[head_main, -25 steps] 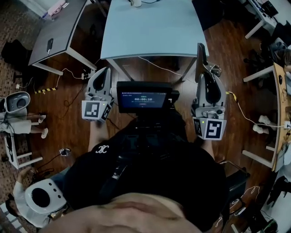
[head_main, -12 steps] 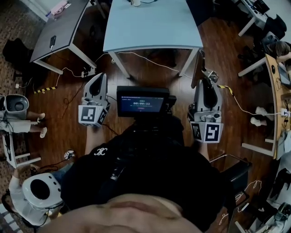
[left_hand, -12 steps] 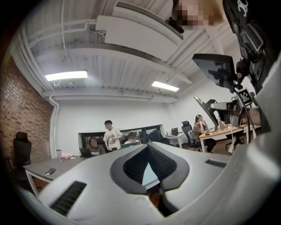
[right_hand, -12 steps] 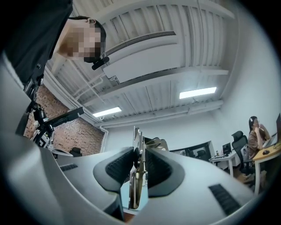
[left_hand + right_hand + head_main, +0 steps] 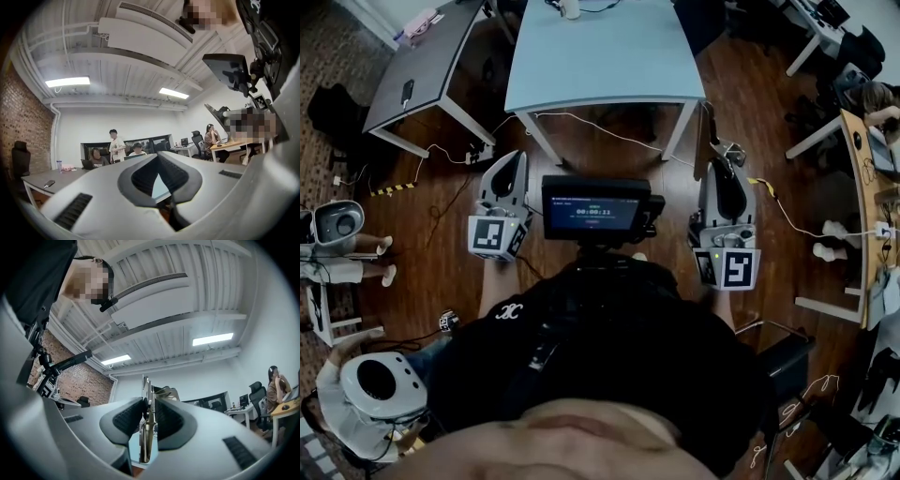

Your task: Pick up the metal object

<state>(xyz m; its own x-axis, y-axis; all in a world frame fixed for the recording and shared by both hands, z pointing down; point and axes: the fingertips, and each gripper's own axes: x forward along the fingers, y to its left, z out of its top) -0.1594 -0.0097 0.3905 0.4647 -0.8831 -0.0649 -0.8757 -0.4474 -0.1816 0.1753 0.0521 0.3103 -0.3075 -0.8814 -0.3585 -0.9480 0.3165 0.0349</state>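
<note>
**Metal object clamped in the right gripper**

The right gripper (image 5: pixel 149 401) is closed on the metal object (image 5: pixel 146 446). Both ribbed pads press its flat sides. The thin strip stands upright between them, with its top end poking above the jaw tips and its lower end hanging below the pads. What looks like a small coil spring runs along its edge at the pads.

The left gripper (image 5: pixel 157 157) has its jaw tips together, with nothing between them.

In the head view the two grippers are held in front of the person's chest, well apart, on either side of a small screen (image 5: pixel 595 206) mounted there. They hang over the wooden floor (image 5: pixel 609 150), just short of the near edge of a pale blue table (image 5: pixel 609 56). The right gripper and the metal object it holds are near that table's near right leg (image 5: pixel 680 131). A grey table (image 5: pixel 422 66) stands off to the left.
</note>
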